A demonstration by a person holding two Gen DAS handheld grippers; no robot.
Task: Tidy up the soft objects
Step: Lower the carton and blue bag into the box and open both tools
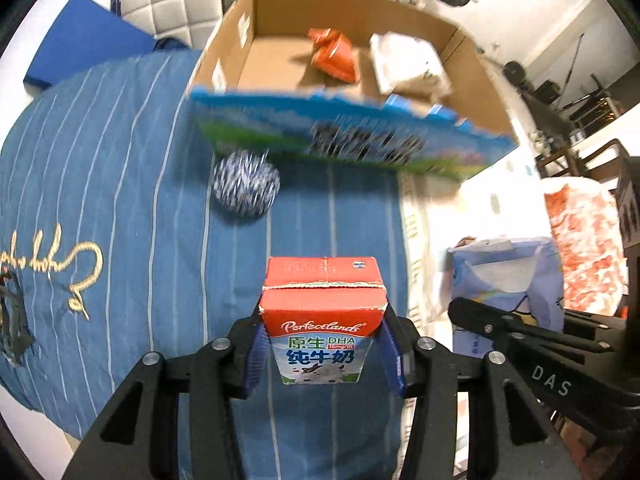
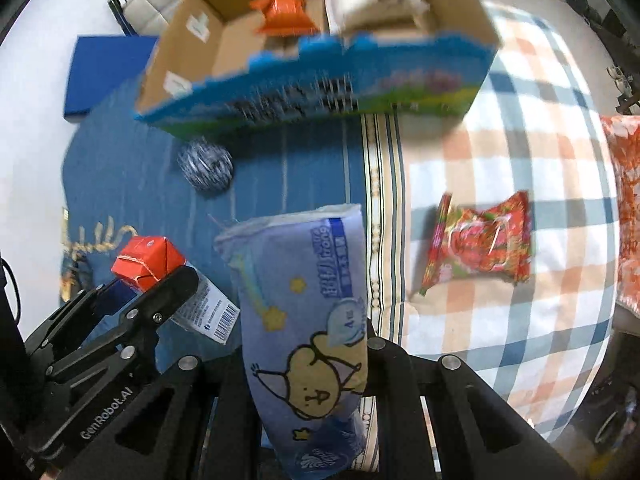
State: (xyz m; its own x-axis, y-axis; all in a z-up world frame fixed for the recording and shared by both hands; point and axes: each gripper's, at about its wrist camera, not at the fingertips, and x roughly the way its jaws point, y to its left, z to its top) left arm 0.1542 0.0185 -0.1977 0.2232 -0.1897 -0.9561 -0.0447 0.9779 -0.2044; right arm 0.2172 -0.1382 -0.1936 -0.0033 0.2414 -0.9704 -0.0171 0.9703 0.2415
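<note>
Inside, the cardboard box (image 1: 460, 76) holds an orange bag (image 1: 334, 56); left tongs (image 1: 322, 344) grip a milk carton (image 1: 322, 320), right tongs (image 2: 308, 360) a tissue pack (image 2: 304, 320).

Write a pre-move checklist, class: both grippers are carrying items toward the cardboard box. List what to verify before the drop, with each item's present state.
1. Left gripper grips the milk carton: ok, blue fingers press both its sides.
2. Right gripper holds the tissue pack: ok, though its fingers are hidden behind the pack.
3. Box is open: ok, no flaps cover the top.
4. Room inside: ok, bare floor shows left of the orange packet and white pack.
5. Grippers are apart: ok, a gap shows between them.
6. Carton is a soft object: cannot tell.
7. Items left out: not ok, the yarn ball and red snack bag remain on the bed.
</note>
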